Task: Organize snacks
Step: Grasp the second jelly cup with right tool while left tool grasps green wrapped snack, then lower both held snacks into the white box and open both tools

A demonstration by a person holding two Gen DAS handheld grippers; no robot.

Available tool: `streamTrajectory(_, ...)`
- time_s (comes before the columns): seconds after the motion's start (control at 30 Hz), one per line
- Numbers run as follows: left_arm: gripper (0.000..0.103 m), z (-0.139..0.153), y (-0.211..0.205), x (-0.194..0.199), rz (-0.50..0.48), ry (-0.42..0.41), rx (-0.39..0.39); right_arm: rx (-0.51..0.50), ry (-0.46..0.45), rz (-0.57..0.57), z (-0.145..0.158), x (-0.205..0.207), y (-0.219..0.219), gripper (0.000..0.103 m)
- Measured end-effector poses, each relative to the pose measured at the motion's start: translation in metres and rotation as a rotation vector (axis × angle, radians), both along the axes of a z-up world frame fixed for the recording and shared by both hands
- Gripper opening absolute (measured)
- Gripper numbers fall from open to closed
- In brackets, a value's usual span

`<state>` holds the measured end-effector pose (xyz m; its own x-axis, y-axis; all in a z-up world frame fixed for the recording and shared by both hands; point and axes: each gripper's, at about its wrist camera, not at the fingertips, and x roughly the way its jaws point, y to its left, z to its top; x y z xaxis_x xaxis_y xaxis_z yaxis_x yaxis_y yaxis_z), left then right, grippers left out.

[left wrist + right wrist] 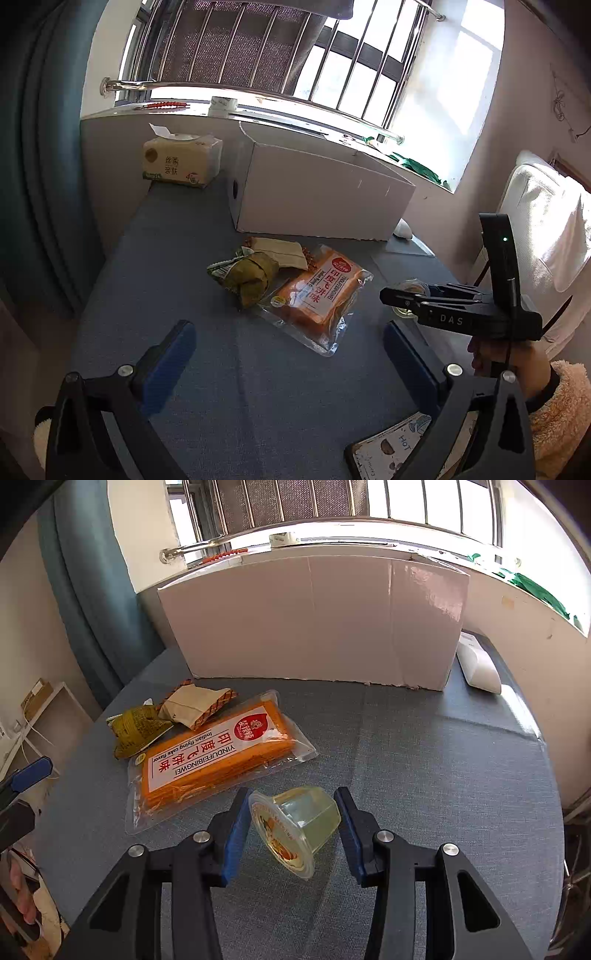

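Observation:
A clear jelly cup (295, 821) lies on its side between the blue pads of my right gripper (291, 830); the jaws close on its two sides. In the left wrist view the right gripper (402, 295) hovers at the table's right with the cup (408, 286) mostly hidden behind it. An orange flying-cake packet (218, 760) (319, 291), a green wrapped snack (135, 729) (249, 277) and a beige snack pack (194, 705) (280, 251) lie together mid-table. My left gripper (290, 350) is open and empty, near the packet.
A white cardboard box (317, 192) (314, 620) stands at the back by the windowsill. A tissue pack (183, 158) sits back left. A white object (478, 666) lies right of the box. A printed card (391, 446) lies at the front edge.

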<state>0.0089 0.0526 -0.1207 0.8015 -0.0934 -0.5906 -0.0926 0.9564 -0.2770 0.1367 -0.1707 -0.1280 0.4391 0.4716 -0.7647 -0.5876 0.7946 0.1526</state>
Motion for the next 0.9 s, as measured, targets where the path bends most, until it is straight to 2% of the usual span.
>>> streamTrajectory(0.13,0.103,-0.002,0.01,0.023,-0.017,0.027,0.022,0.096,0.01,-0.004,0.014,-0.019,-0.027,0.049)
streamTrajectory(0.33,0.103,-0.015,0.027,0.079,-0.045,0.135,0.107,0.166,0.011,-0.016,0.031,-0.043,-0.049,0.05)
streamTrajectory(0.4,0.103,-0.018,0.029,0.091,-0.059,0.147,0.133,0.175,0.007,-0.024,0.033,-0.048,-0.051,0.05)
streamTrajectory(0.57,0.096,-0.028,0.039,0.109,-0.098,0.189,0.081,0.207,0.014,-0.048,0.031,-0.045,-0.057,0.05)
streamTrajectory(0.6,0.093,-0.03,0.038,0.111,-0.103,0.202,0.099,0.212,0.014,-0.055,0.031,-0.044,-0.059,0.05)
streamTrajectory(0.63,0.079,-0.032,0.036,0.112,-0.112,0.213,0.116,0.217,0.018,-0.059,0.03,-0.043,-0.06,0.05)
streamTrajectory(0.67,0.052,-0.036,0.035,0.114,-0.133,0.23,0.119,0.221,0.025,-0.059,0.03,-0.042,-0.061,0.05)
streamTrajectory(0.7,0.044,-0.039,0.035,0.114,-0.157,0.243,0.105,0.221,0.028,-0.06,0.029,-0.042,-0.062,0.05)
streamTrajectory(0.9,0.041,-0.023,0.03,0.094,-0.179,0.168,0.084,0.223,0.03,-0.043,0.026,-0.044,-0.056,0.05)
